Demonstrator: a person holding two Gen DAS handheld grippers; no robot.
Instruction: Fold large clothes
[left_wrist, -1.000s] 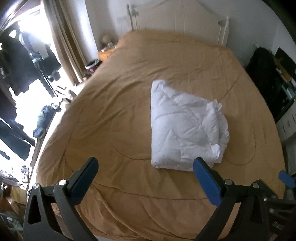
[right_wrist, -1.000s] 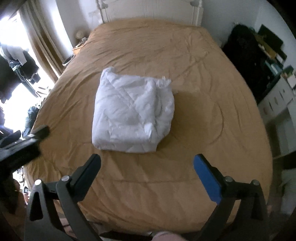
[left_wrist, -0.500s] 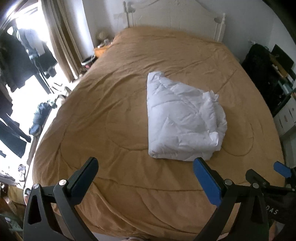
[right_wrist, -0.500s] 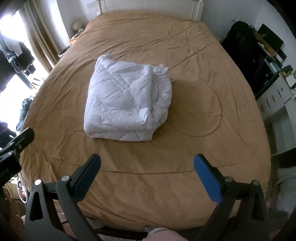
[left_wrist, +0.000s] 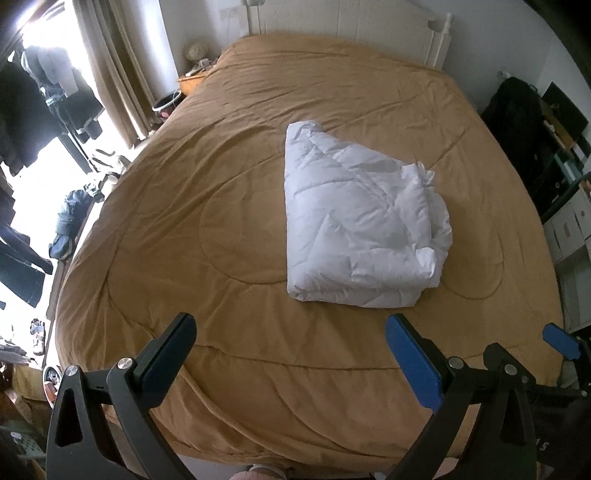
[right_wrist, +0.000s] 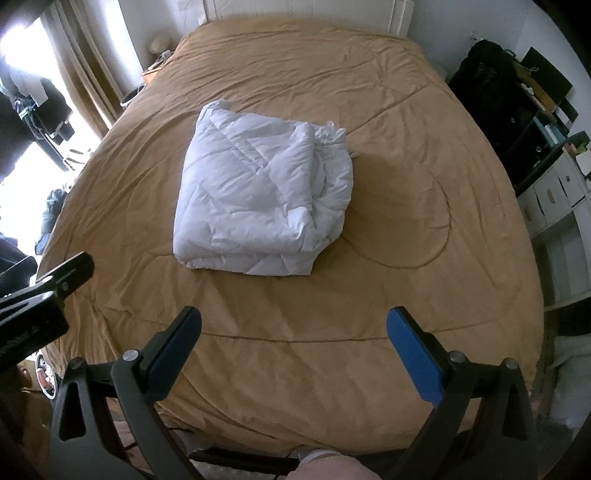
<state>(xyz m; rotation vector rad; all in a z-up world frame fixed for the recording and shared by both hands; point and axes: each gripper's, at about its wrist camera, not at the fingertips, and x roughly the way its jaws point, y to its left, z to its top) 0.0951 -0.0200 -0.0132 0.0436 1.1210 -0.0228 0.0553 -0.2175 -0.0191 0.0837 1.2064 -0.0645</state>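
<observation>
Left wrist view: the left claw (left_wrist: 291, 350) hangs above the near end of the bed (left_wrist: 184, 206), its two fingers spread wide with nothing between them.
Right wrist view: the right claw (right_wrist: 295, 347) hangs over the same near end, fingers likewise spread wide and empty.
Folded garment: a white quilted padded garment (right_wrist: 258, 199), folded into a thick, roughly square bundle, lies on the brown bedspread (right_wrist: 406, 221) near the middle of the bed, well apart from both claws.
Bundle shape: the folded edge faces the foot of the bed; looser, crumpled layers bunch at its right side (left_wrist: 428, 206).
Claws to each other: a blue fingertip of the right claw shows at the right edge of the left wrist view (left_wrist: 559, 341); a black finger of the left claw shows at the left edge of the right wrist view (right_wrist: 70, 273).
Bed surroundings: a white headboard (left_wrist: 351, 22) stands at the far end, curtains (left_wrist: 114, 66) and hanging dark clothes (left_wrist: 33, 99) are to the left, white drawers (right_wrist: 554, 192) to the right.
</observation>
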